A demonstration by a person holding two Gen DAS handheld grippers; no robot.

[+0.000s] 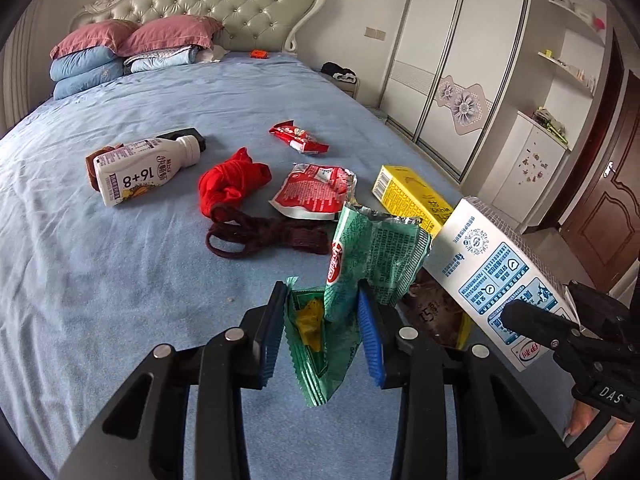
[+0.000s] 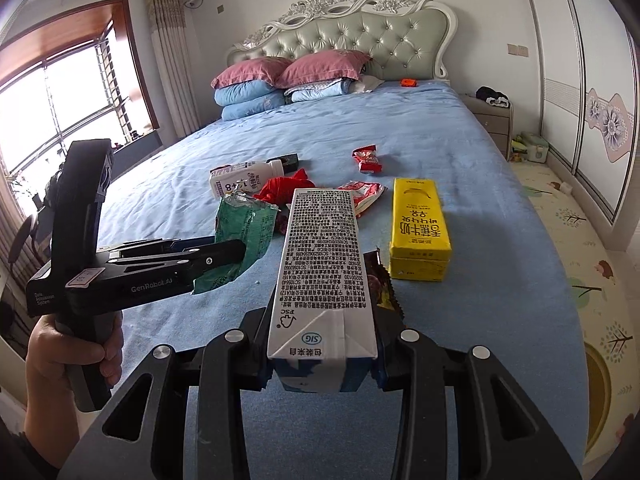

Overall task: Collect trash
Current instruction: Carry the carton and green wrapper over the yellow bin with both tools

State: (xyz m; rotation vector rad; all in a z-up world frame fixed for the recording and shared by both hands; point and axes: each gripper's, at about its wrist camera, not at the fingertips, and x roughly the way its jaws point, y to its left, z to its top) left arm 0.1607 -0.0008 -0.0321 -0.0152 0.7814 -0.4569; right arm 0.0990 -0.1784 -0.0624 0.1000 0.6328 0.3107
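My left gripper (image 1: 322,322) is shut on a crumpled green snack wrapper (image 1: 372,256) and holds it above the blue bed; it also shows in the right wrist view (image 2: 244,236). My right gripper (image 2: 322,344) is shut on a white and blue milk carton (image 2: 320,264), seen at the right of the left wrist view (image 1: 492,272). On the bed lie a white yogurt bottle (image 1: 140,168), a yellow carton (image 1: 412,196), two red wrappers (image 1: 316,190) (image 1: 298,136) and a brown wrapper (image 1: 432,312) under the carton.
Red cloth (image 1: 232,184) and a dark knitted band (image 1: 264,236) lie among the trash. Pillows (image 1: 132,44) sit at the headboard. A wardrobe (image 1: 452,60) and a play mat on the floor (image 2: 572,248) lie to the right of the bed.
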